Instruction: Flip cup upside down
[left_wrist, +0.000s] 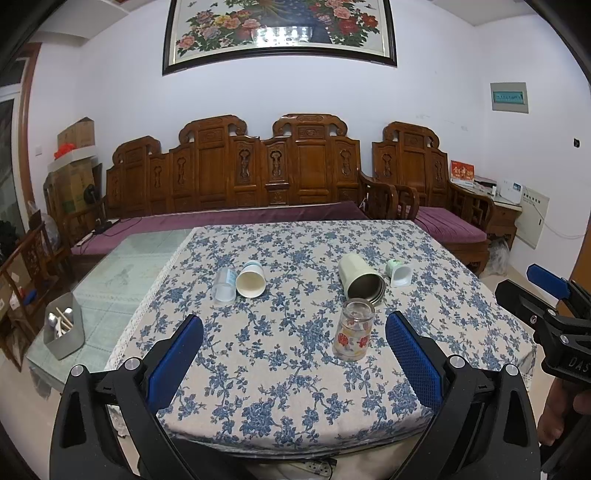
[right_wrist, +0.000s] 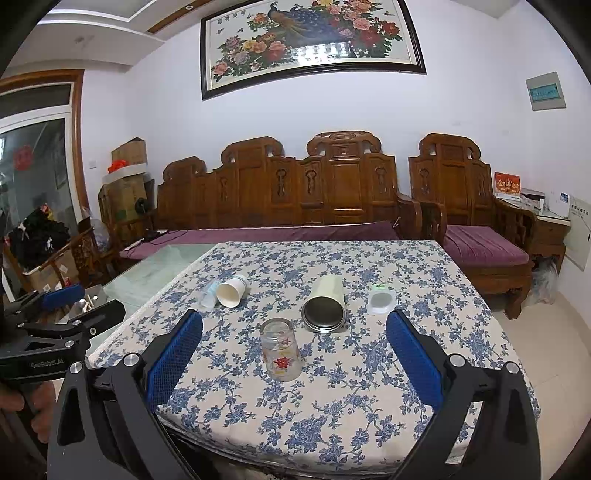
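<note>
A clear glass cup with red flowers (left_wrist: 352, 329) stands on the blue-flowered tablecloth (left_wrist: 280, 369), narrow end up; it also shows in the right wrist view (right_wrist: 280, 350). My left gripper (left_wrist: 294, 356) is open and empty, held back from the table's near edge, the glass just left of its right finger. My right gripper (right_wrist: 294, 356) is open and empty, the glass ahead between its fingers. The right gripper also shows at the right edge of the left wrist view (left_wrist: 554, 314), and the left gripper at the left edge of the right wrist view (right_wrist: 62, 317).
A cream tumbler (right_wrist: 325, 302) lies on its side behind the glass. A paper cup (right_wrist: 232, 291) and a clear plastic cup (right_wrist: 208, 293) lie at the left. A small white container (right_wrist: 381, 301) lies at the right. A grey utensil bin (left_wrist: 63, 330) stands on the glass table at left.
</note>
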